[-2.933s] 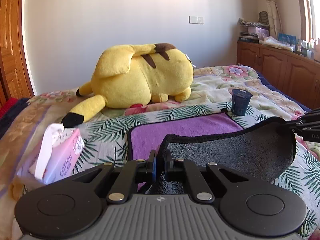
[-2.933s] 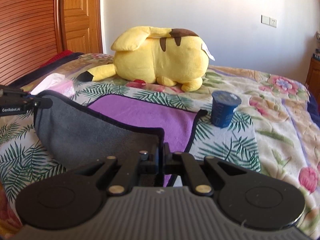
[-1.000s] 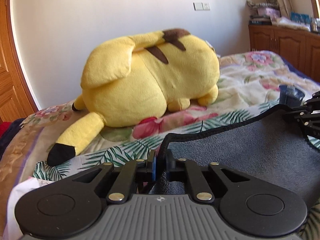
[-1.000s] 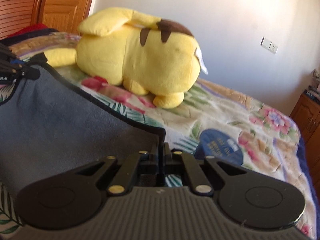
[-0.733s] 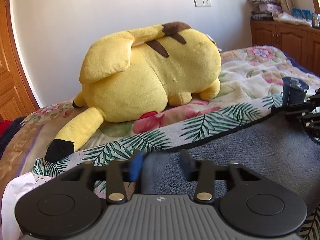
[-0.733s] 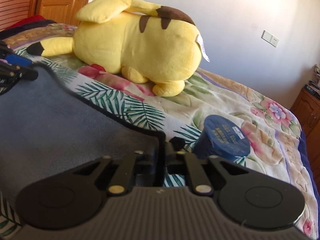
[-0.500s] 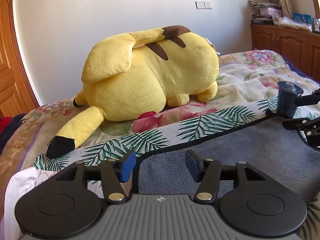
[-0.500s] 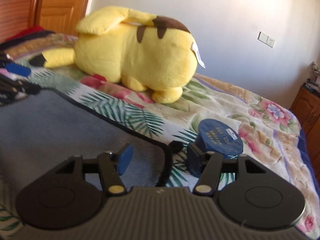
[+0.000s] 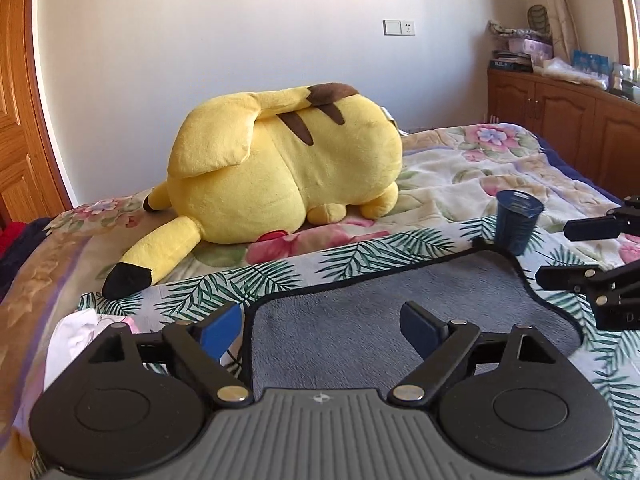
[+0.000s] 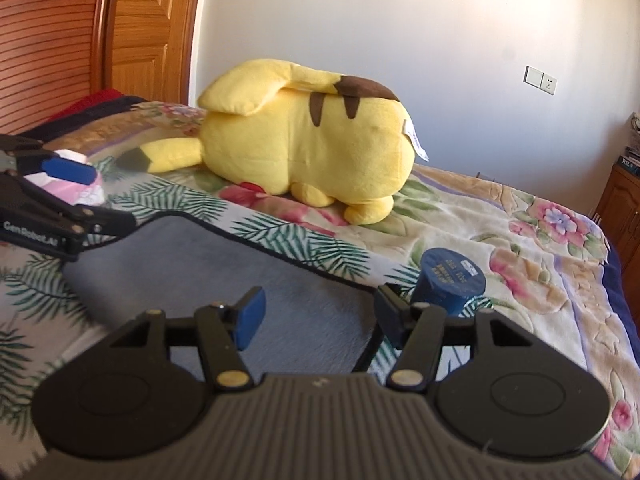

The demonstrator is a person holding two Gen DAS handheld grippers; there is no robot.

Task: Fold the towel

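Observation:
The towel (image 9: 384,300) lies flat on the bed, folded over with its grey side up and a black hem; it also shows in the right wrist view (image 10: 208,272). My left gripper (image 9: 320,326) is open and empty, just above the towel's far left corner. My right gripper (image 10: 318,316) is open and empty above the towel's far right corner. Each gripper shows in the other's view: the right gripper (image 9: 560,254) at the right edge, the left gripper (image 10: 108,196) at the left edge.
A large yellow plush toy (image 9: 280,176) lies on the floral bedspread (image 9: 460,184) behind the towel. A dark blue cup (image 9: 518,220) stands by the towel's far right corner, also in the right wrist view (image 10: 450,284). A pink tissue pack (image 9: 80,328) lies left. Wooden cabinets (image 9: 560,128) stand right.
Both grippers carried the towel's near edge forward over the purple side, laid it down, then opened and let go. They have since drawn back a little.

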